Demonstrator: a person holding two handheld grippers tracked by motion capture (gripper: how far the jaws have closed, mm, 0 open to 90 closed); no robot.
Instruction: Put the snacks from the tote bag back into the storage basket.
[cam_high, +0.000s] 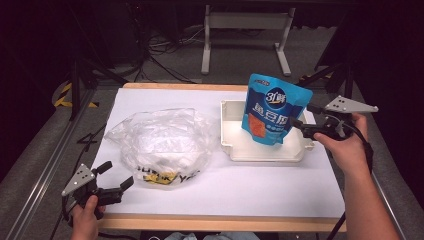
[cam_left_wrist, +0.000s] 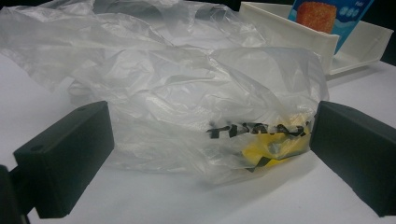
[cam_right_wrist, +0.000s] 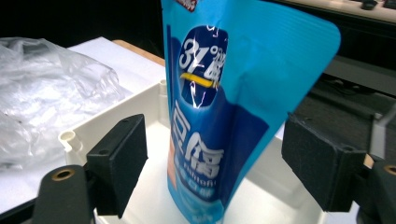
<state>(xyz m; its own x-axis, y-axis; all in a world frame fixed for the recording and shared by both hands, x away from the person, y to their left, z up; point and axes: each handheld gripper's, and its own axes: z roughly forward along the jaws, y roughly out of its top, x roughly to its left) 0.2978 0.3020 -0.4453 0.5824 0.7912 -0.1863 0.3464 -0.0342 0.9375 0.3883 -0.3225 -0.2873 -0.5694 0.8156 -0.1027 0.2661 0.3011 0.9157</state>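
Between the parted jaws of the right hand-held gripper (cam_right_wrist: 212, 172) stands the tall blue foil snack pouch (cam_right_wrist: 219, 116), upright, ungripped, in the shallow white plastic tray (cam_high: 235, 150).

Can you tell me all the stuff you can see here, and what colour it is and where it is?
pouch: one, blue with white writing, standing upright in the tray
tray: one, white, on the right half of the table
plastic bag: one, clear with black and yellow print, crumpled on the left half of the table
table: one, white top with a wooden edge
metal frame: one, pale grey, on the floor behind the table
left gripper: one, black, open, near the front left corner, pointing at the plastic bag
right gripper: one, black, open, jaws either side of the pouch
hands: two, one holding each gripper
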